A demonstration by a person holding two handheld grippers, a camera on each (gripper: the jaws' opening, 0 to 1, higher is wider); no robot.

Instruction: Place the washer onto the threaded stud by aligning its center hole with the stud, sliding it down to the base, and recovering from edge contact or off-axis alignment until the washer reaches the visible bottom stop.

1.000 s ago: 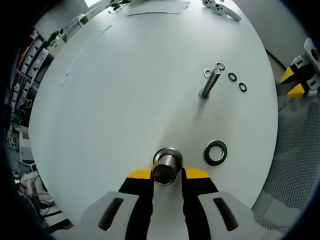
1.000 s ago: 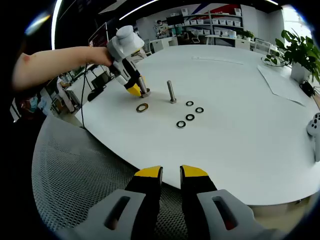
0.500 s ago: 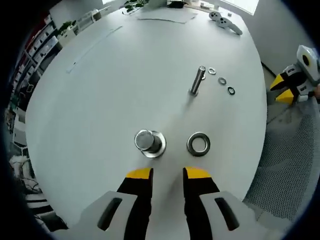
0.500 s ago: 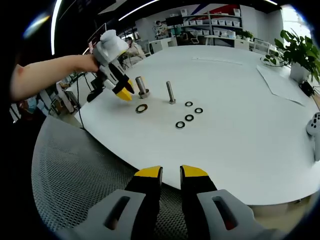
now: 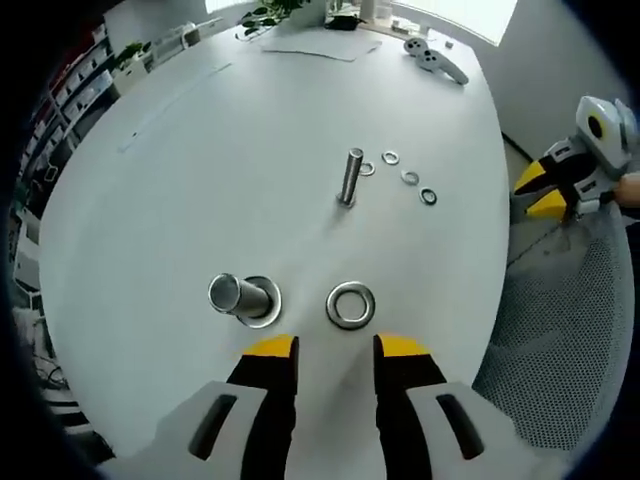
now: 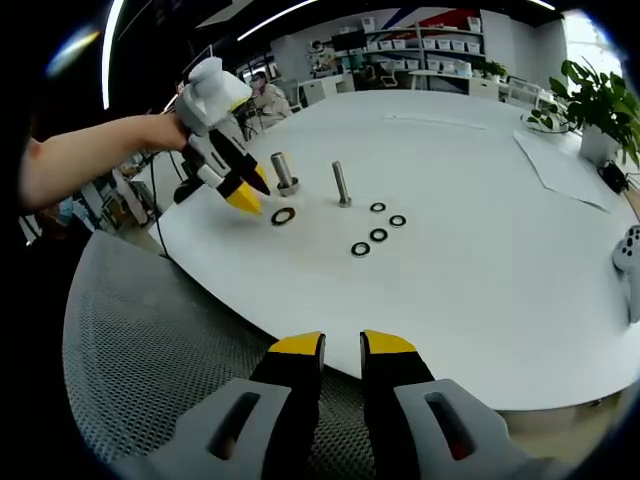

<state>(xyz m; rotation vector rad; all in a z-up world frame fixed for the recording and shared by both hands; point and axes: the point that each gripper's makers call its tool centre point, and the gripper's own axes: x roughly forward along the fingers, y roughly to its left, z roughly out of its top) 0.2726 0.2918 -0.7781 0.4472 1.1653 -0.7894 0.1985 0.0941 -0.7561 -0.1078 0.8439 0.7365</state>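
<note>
On the white table (image 5: 200,140), a fat bolt (image 5: 240,296) stands at the left. Just right of it the big washer (image 5: 351,305) lies flat. The left gripper (image 5: 335,349) hovers near it, jaws apart, holding nothing. The washer looks hard, thin and slippery, so pinch its rim. Farther off stands a thin bolt (image 5: 351,176). The right gripper (image 6: 342,345) waits, jaws apart, empty.

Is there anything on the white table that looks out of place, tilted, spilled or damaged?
Nothing stands out. The thick stud stands upright on its base flange, the large washer lies flat beside it, apart from it, and the thin bolt stands upright near four small washers. The left tool is open and holds nothing.
</note>
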